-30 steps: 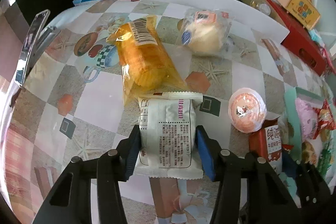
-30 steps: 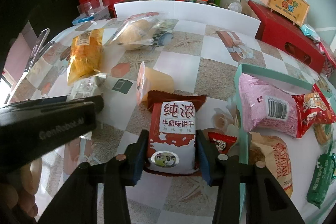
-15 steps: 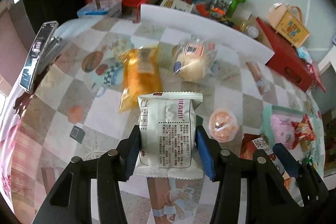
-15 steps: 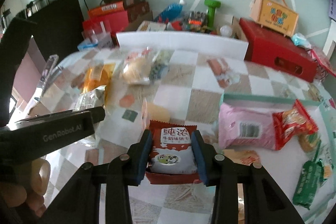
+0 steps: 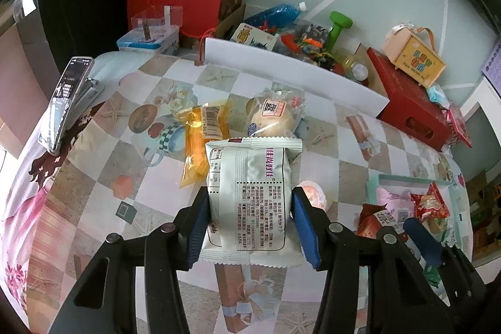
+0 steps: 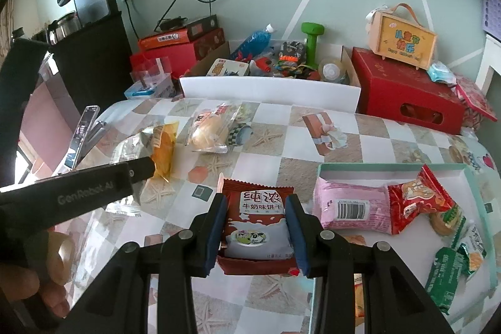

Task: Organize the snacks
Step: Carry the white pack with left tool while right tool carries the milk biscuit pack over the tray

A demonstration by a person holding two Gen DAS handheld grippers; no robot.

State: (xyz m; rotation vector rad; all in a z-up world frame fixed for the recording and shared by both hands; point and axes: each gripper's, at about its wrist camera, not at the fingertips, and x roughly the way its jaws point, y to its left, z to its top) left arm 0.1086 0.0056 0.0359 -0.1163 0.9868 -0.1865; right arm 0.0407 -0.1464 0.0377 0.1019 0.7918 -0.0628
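So, left wrist view first, going L to R. Upper left of the frame there's a phone [image 5: 64,102] propped at the table edge. Center-left, an orange snack bag [image 5: 200,143] lies flat on the checkered tablecloth [image 5: 103,177], and just right of it a clear-wrapped bun [image 5: 274,116]. Bottom center, the left gripper [image 5: 249,227] is clamped on a white snack packet [image 5: 250,202], blue pads pressed against both sides, packet upright w/ the printed back facing the cam. Peeking out right of the right pad is a small pink jelly cup [image 5: 313,196]. Lower right, the teal tray [image 5: 407,179] w/ snacks in it, partly hidden.

Right wrist view: far left, the other gripper's black body w/ a hand [image 6: 37,277] on it fills the lower-left corner. Orange bag [image 6: 164,146] and bun [image 6: 211,130] sit at mid-left, apart from each other. Bottom center, the right gripper [image 6: 255,227] is squeezed onto a red-brown milk biscuit pack [image 6: 255,224], held up off the table, label facing the cam. Right of it, teal tray [image 6: 391,168] holds a pink pack [image 6: 350,207] touching a red pack [image 6: 419,197], plus green wrappers [image 6: 446,271] at lower right. Whether the biscuit pack is over the tray edge, can't tell.
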